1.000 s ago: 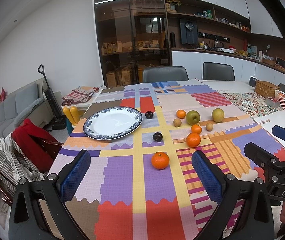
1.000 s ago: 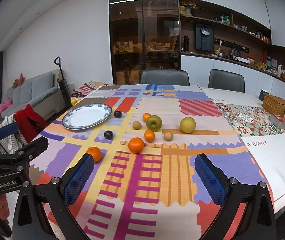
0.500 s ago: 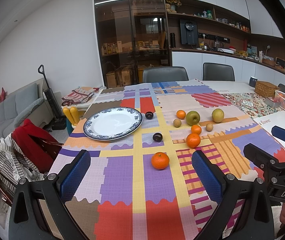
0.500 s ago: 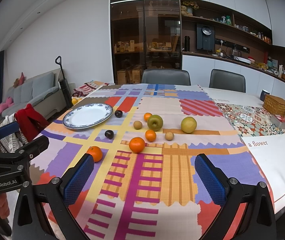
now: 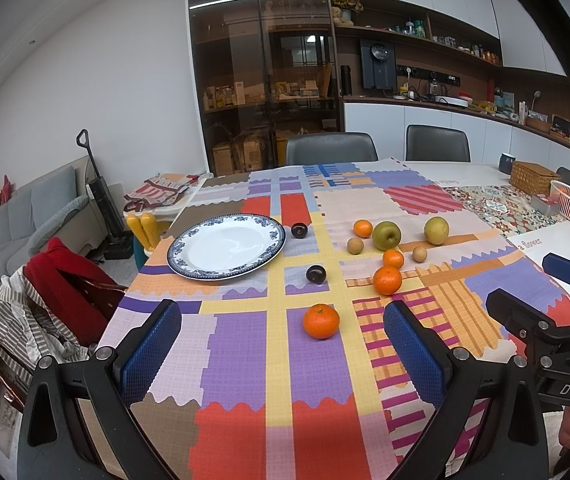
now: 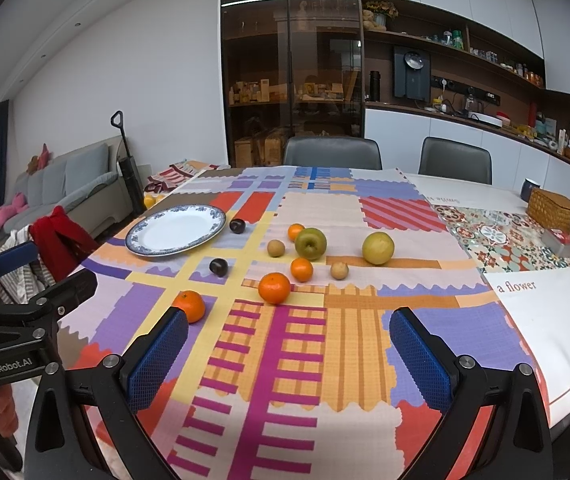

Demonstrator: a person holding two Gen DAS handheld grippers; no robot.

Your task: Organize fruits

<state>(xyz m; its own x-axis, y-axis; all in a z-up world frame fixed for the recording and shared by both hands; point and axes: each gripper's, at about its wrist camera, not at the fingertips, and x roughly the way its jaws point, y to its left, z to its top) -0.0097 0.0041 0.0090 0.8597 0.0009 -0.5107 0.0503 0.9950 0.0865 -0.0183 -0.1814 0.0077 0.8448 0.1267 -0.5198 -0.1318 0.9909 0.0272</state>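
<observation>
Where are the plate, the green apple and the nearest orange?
plate [image 5: 189, 270], left wrist view, near blue rim.
green apple [image 6: 310, 243], right wrist view, middle of skin.
nearest orange [image 5: 320, 321], left wrist view, centre.

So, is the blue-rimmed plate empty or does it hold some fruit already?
Empty: the plate shows only bare white; the nearest plum lies beside it on the cloth.

Plate [image 5: 227, 247]: far left on the table [image 5: 165, 400].
Fruits: scattered right of the plate.
Nearest orange [image 5: 320, 321]: alone, in front of the rest.
Basket [image 6: 556, 210]: far right, behind the fruits.
</observation>
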